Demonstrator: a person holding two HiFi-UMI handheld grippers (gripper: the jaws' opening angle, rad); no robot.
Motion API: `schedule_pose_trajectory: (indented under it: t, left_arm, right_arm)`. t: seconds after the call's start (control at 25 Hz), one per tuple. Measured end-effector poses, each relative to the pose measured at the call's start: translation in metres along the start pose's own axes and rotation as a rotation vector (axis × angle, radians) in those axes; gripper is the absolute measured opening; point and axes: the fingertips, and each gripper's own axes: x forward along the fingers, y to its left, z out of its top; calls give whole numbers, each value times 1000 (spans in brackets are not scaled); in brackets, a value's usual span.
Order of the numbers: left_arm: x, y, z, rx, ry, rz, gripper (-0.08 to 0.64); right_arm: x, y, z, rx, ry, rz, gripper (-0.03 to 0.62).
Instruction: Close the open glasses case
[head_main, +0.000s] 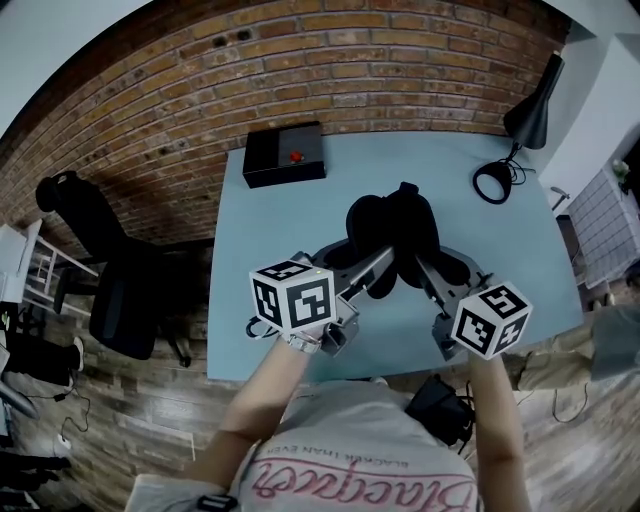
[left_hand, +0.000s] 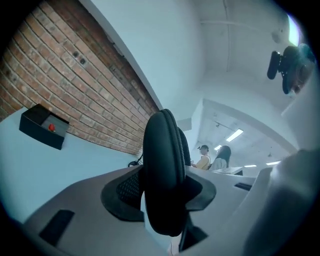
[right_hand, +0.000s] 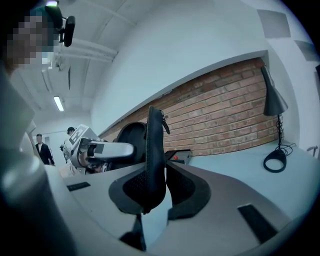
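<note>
The black zip-up glasses case (head_main: 390, 235) hangs open above the blue table (head_main: 290, 215), its two shells spread apart like a V. My left gripper (head_main: 381, 265) is shut on the left shell, whose rounded zipped edge (left_hand: 162, 170) stands upright between the pads of this gripper (left_hand: 161, 202). My right gripper (head_main: 418, 266) is shut on the thin rim of the right shell (right_hand: 154, 160), pinched between the pads of that gripper (right_hand: 161, 196). In the right gripper view the other shell (right_hand: 127, 137) and the left gripper (right_hand: 100, 150) show behind.
A black box with a red button (head_main: 285, 153) sits at the table's far left. A black desk lamp (head_main: 525, 120) stands at the far right with its cable. An office chair (head_main: 100, 265) is left of the table. A brick wall runs behind.
</note>
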Motion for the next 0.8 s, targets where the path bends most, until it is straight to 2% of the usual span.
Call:
schedule_pose_trajectory:
  t: [0.12,0.2,0.52,0.64,0.8]
  left_arm:
    - [-1,11,-1,-24,-12,69,166]
    - [-4,21,0,-59,-25,110,166]
    - [-15,47,5,-122,-59,208,166]
    - [-17,51,6,-108,-62,232,166]
    - [-17,53,8,-26,-65,281,166]
  right_arm:
    - [1,6,0,-53,-24,6,106]
    - [-2,7,5,-51,-59,8,129]
    - [-23,1,25,-66,-159,-16,130]
    - [-25,1,26,-125,-173,-70,129]
    - [-22,-1,24,-190,-167,-137,121]
